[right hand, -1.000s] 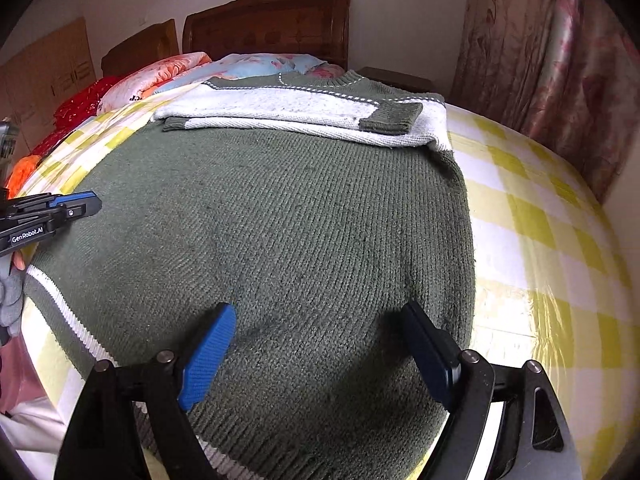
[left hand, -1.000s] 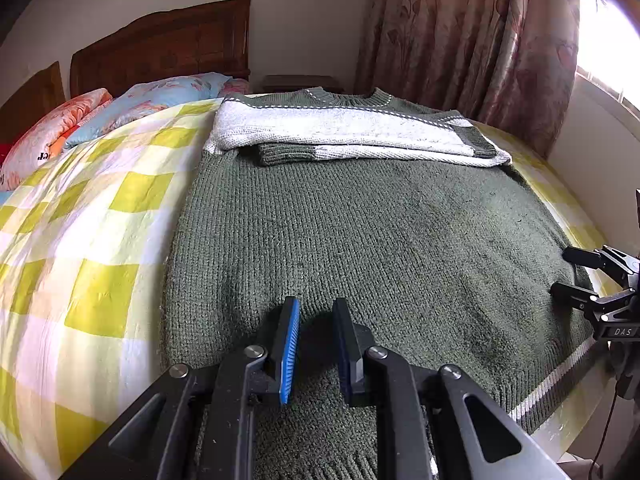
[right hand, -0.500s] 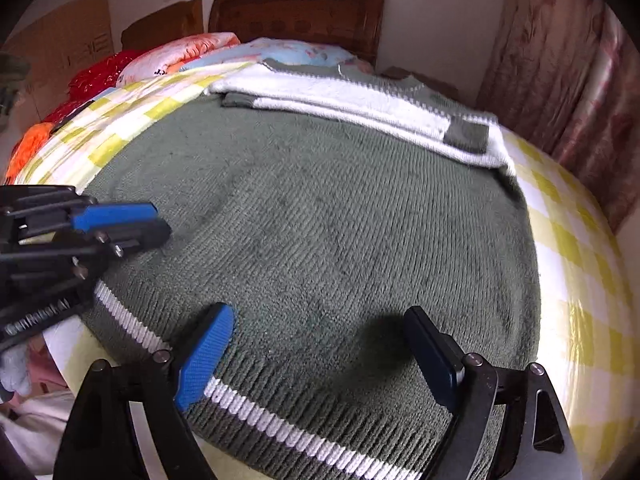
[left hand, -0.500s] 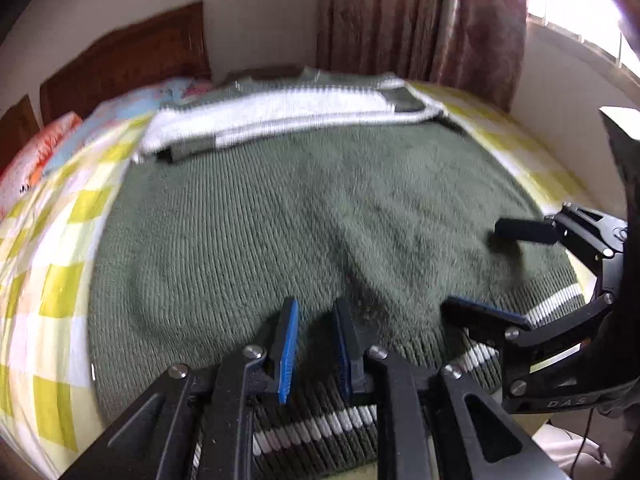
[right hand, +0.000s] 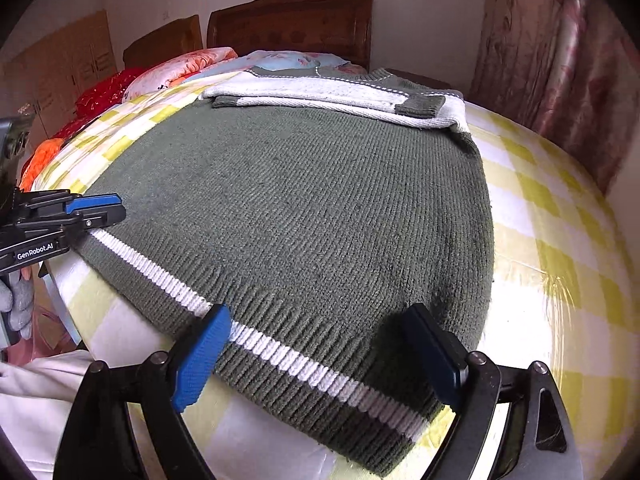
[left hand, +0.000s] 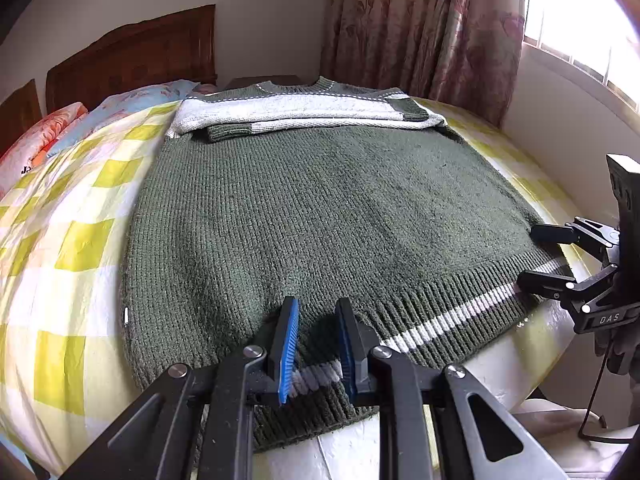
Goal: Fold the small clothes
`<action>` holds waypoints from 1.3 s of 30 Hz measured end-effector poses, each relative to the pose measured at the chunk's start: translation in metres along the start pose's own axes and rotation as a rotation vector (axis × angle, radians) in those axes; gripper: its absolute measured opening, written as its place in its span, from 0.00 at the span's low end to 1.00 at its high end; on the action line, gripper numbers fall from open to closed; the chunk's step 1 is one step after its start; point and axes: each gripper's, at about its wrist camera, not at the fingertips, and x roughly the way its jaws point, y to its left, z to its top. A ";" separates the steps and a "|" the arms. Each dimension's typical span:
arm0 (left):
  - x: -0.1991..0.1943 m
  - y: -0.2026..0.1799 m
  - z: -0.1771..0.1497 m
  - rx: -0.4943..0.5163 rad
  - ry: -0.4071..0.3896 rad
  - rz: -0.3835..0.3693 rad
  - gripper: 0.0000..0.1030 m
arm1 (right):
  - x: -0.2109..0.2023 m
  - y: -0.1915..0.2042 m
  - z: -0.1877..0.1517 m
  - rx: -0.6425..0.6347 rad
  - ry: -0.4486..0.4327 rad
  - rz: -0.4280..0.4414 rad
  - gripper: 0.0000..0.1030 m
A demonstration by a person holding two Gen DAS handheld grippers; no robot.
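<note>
The left gripper [left hand: 316, 344] hangs over the ribbed hem of the dark green knitted sweater with the white stripe [left hand: 320, 216], blue pads [left hand: 289, 344] only a little apart (they've just been easing open) and the striped hem showing in the gap, but I don't see them pinching it. The right gripper [right hand: 320, 356] is spread wide over the other hem corner, nothing clamped.

The sweater lies flat on the yellow-and-white checked bedspread [left hand: 68, 240], white-and-green sleeves [left hand: 304, 114] already folded across the chest near the collar, hem right at the mattress edge. Floral pillows [right hand: 188, 68] and the dark wooden headboard [right hand: 292, 16] sit beyond it.

What I'd worry about:
- Left jaws are narrow for a chunky knit, so they could catch only the top layer and the fold comes up lopsided.
- If one side grabs and the other doesn't, the hem skews when lifted.
- A sloppy pull could drag the whole thing and undo the tucked sleeves.
</note>
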 end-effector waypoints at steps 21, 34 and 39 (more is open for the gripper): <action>0.066 0.021 0.141 -0.080 -0.020 -0.003 0.32 | 0.056 -0.002 0.112 -0.093 0.023 -0.046 1.00; 0.120 0.055 0.136 -0.147 0.004 -0.025 0.32 | 0.120 -0.024 0.156 -0.024 0.079 -0.028 1.00; 0.103 0.038 0.116 -0.023 0.044 0.147 0.32 | 0.097 -0.047 0.128 0.024 0.117 -0.074 1.00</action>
